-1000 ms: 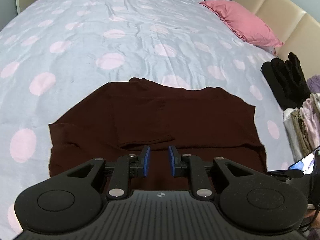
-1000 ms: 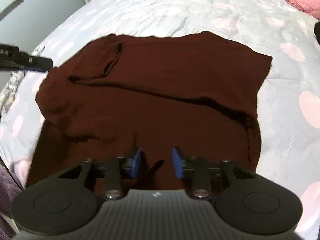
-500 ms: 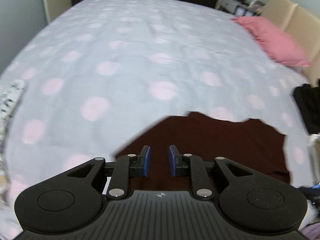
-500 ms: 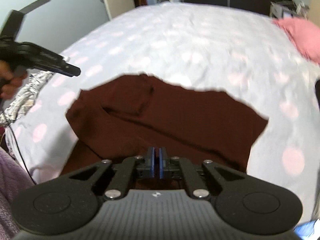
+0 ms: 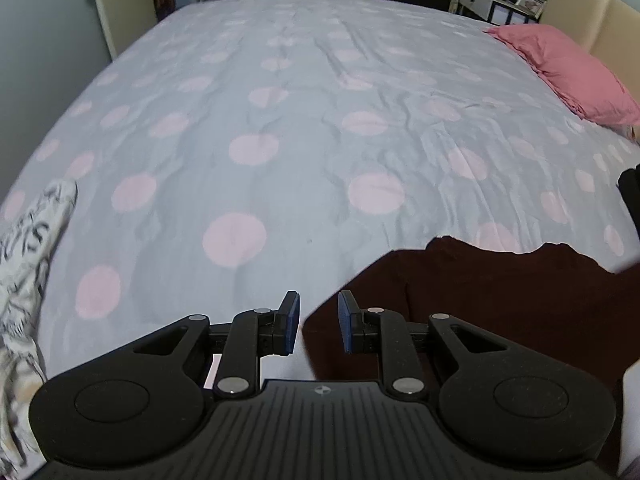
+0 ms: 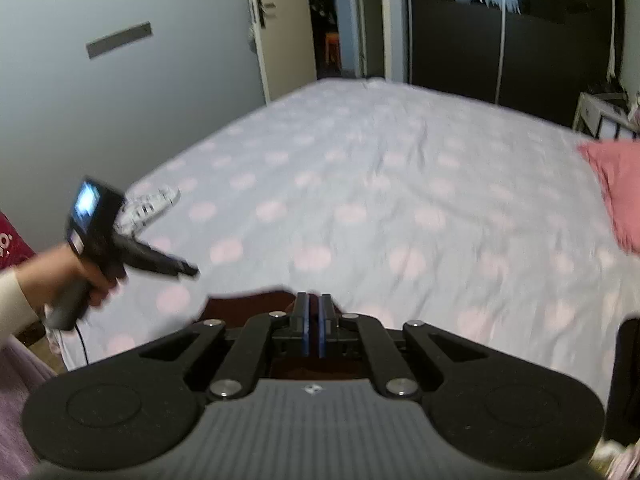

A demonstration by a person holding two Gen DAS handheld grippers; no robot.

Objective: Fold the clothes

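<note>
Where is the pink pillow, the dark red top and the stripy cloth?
pink pillow (image 5: pixel 572 68), left wrist view, its middle
dark red top (image 5: pixel 500 300), left wrist view, flat middle
stripy cloth (image 5: pixel 28 264), left wrist view, crumpled part

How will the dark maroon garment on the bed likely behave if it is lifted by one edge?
The maroon garment probably hangs limp: it lies flat on the dotted bedspread with a wavy edge and soft folds. It looks like thin fabric, so likely light. Lifted by one edge, it may sag and bunch instead of keeping its shape.
</note>
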